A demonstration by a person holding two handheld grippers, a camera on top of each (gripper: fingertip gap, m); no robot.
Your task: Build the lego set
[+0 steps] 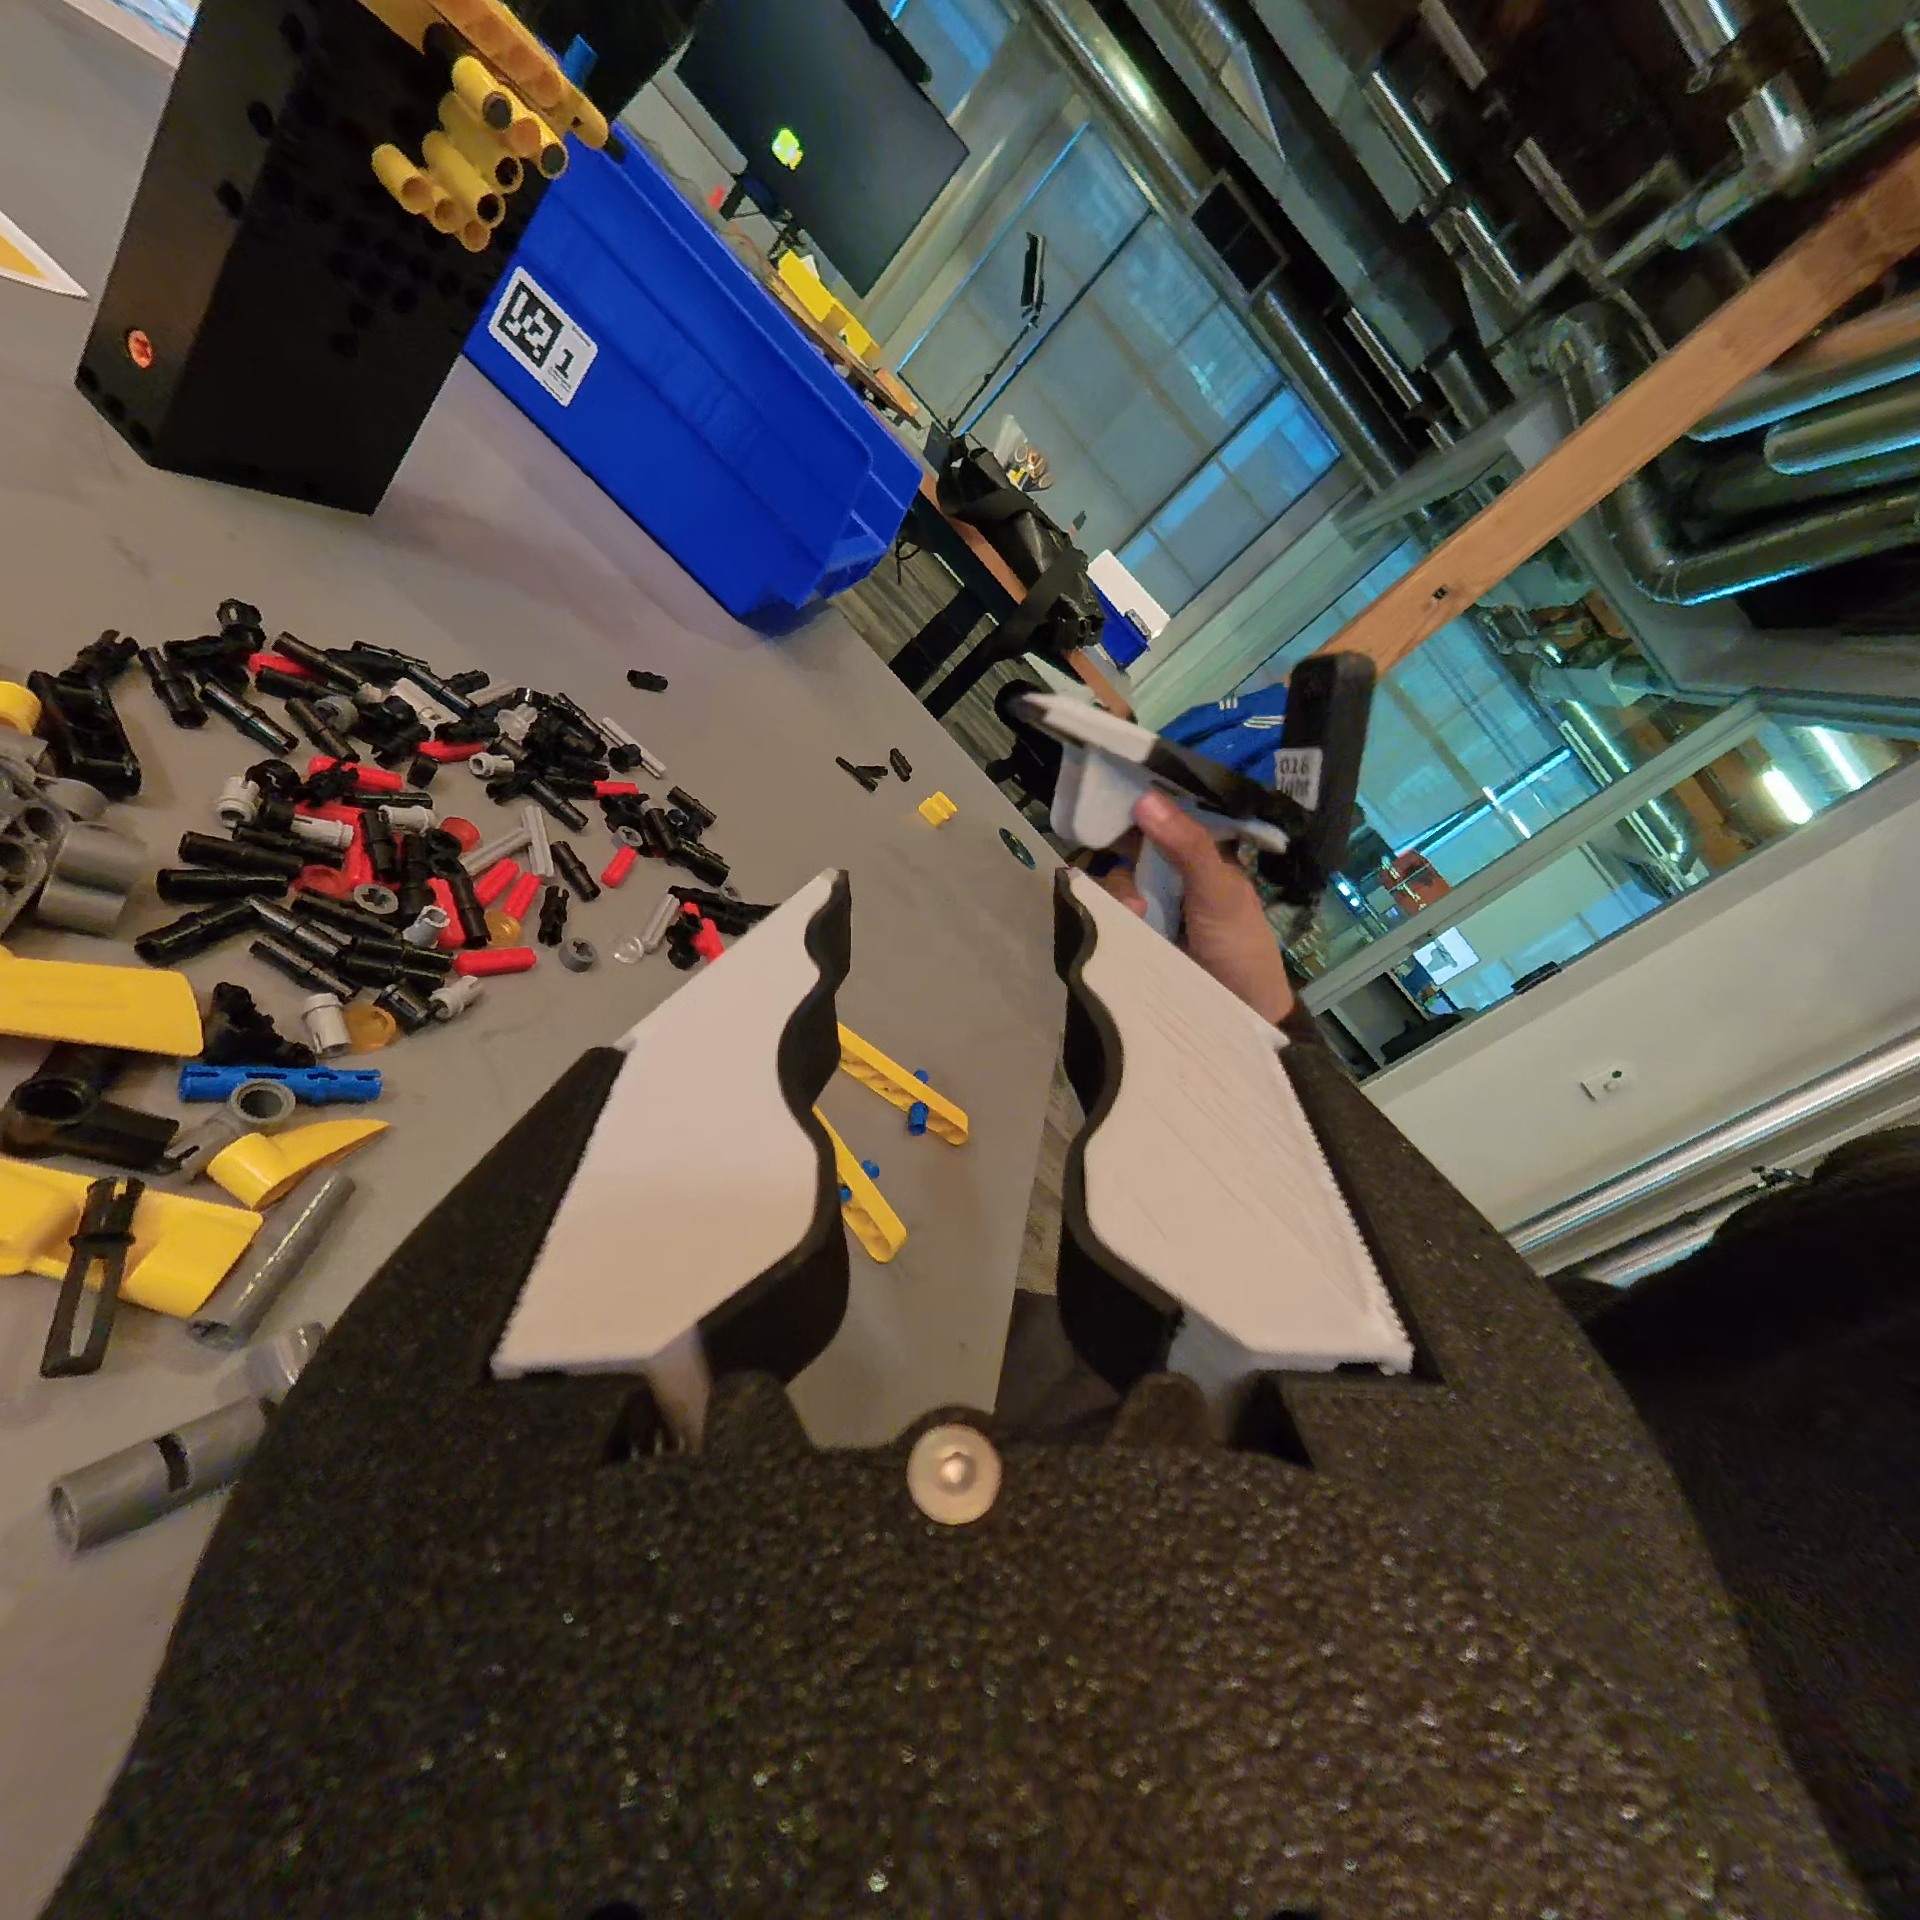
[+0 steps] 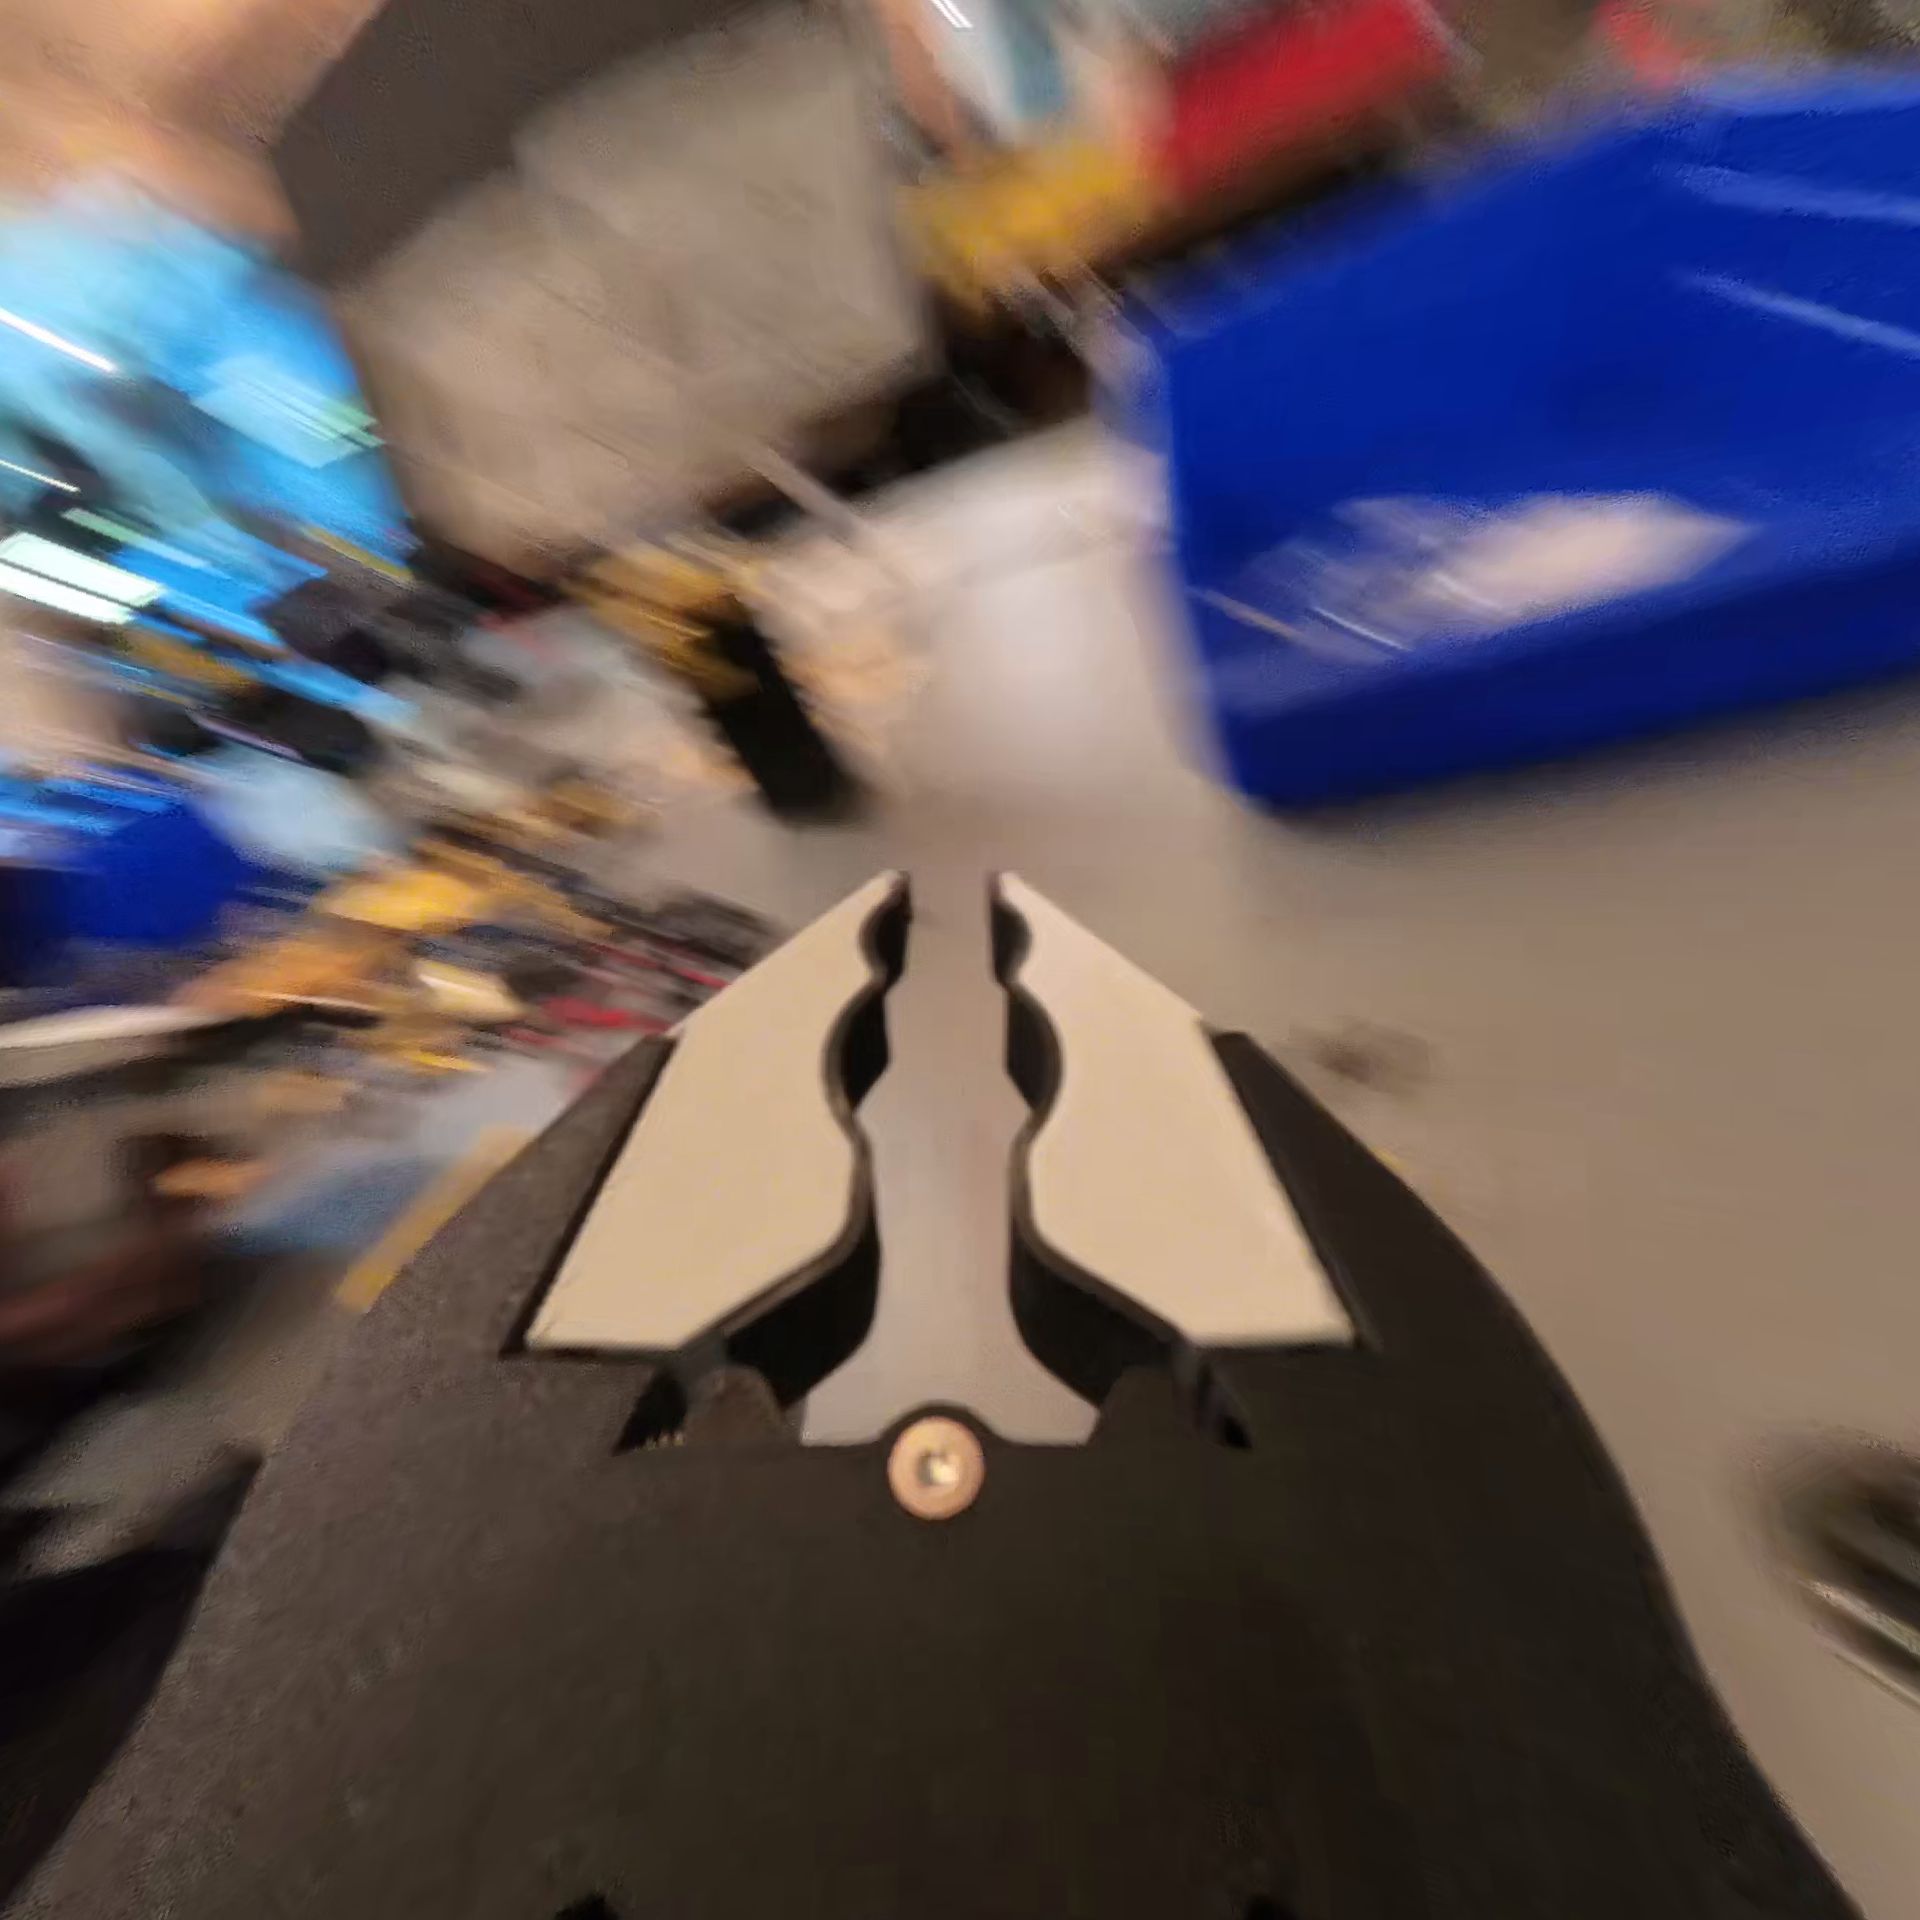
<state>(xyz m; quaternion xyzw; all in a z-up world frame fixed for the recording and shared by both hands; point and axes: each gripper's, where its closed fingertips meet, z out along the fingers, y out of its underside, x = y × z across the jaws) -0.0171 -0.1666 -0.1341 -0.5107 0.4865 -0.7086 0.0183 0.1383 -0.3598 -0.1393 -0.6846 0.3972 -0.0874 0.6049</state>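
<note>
My left gripper (image 1: 951,883) is open and empty, tilted over the grey table (image 1: 582,582). Two yellow beams (image 1: 904,1091) with small blue pins lie just under and between its fingers. A pile of small black, red and grey pins (image 1: 416,831) lies to its left. My right gripper (image 2: 948,883) is empty, its fingers a narrow gap apart, above bare table (image 2: 1455,1039). Its view is heavily blurred. It also shows in the left wrist view (image 1: 1174,769), held by a hand off the table's far edge.
A blue bin (image 1: 707,395) with a coded label stands at the back, also in the right wrist view (image 2: 1507,436). A black block (image 1: 270,312) with yellow parts on top stands beside it. Yellow panels (image 1: 94,1003) and grey tubes (image 1: 156,1465) lie at left. Across from one pair of fingers to the other is roughly 25 centimetres. About 20 centimetres separates my left fingertips from the black block (image 1: 270,312).
</note>
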